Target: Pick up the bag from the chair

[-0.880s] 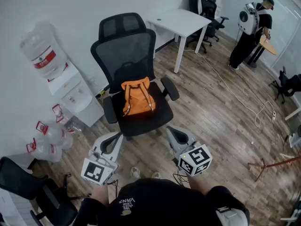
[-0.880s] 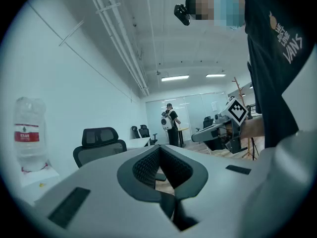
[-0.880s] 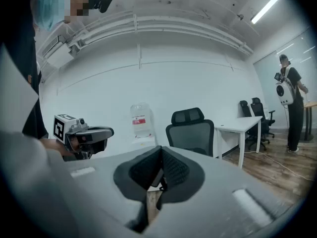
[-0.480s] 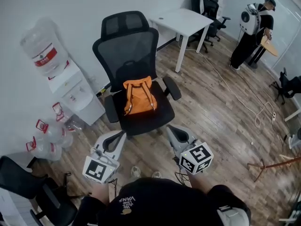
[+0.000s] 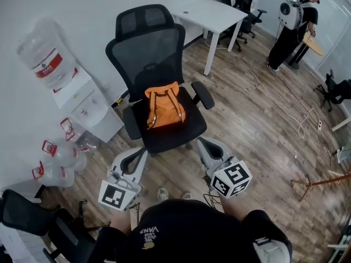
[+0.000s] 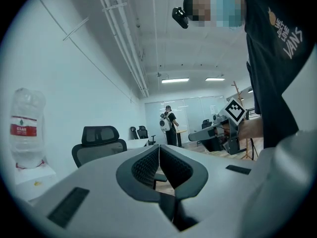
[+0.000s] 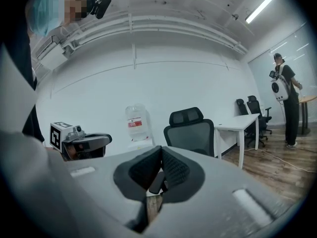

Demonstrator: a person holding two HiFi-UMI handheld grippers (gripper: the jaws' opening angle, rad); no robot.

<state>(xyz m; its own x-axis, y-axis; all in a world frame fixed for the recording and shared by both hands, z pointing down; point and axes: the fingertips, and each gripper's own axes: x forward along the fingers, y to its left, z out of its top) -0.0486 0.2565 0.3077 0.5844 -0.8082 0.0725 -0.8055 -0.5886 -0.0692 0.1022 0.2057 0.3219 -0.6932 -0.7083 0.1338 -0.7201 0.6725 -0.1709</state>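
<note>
Orange bag (image 5: 163,109) occupies chair (image 5: 171,137) beyond left hand-held gripper (image 5: 135,158) and right hand-held gripper (image 5: 205,147).

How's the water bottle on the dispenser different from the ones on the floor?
The mounted bottle stands neck-down atop the white dispenser; the floor bottles rest beside its base. The mounted bottle wears a red label; the floor bottles show red handles. All are clear plastic.
</note>
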